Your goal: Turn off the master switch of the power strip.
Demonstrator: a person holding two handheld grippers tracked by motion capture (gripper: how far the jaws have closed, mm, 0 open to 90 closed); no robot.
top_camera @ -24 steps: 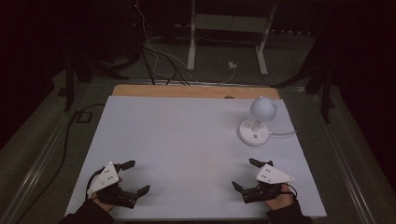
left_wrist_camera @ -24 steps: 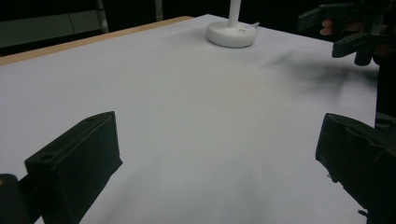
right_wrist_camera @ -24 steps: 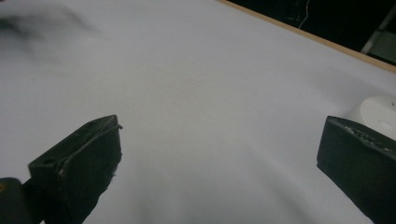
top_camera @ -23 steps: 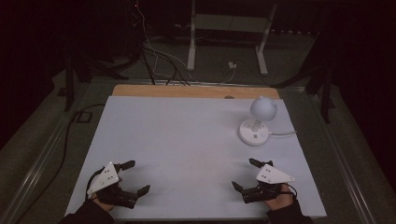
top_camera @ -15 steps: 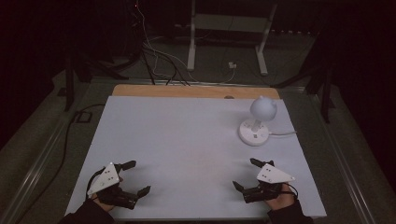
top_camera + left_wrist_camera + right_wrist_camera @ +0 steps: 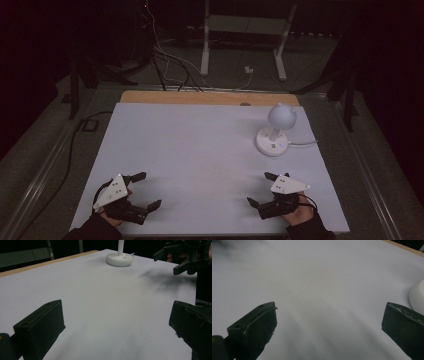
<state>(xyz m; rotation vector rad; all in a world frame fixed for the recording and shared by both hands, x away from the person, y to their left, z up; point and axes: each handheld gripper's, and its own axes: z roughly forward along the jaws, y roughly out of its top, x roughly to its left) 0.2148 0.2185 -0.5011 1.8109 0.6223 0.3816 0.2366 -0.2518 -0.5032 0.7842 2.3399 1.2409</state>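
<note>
Nearest the person's edge of the table, well short of the lamp, both grippers rested low on the white top: the left gripper with its jaws spread wide and holding nothing, the right gripper likewise gaping and empty. Between them and the lamp the top lay bare. Farther off, toward the right rear, the lamp stood upright, its round base flat on the top, a thin stem rising to a globe head, a cord trailing off to the right of the base. The step in hand looked like a first reach for the lamp. It would be done best by sending the nearer right gripper forward, jaws kept wide, to close on the stem just above the base rather than on the globe, which seemed likely to slip or tip, and by minding the cord.
</note>
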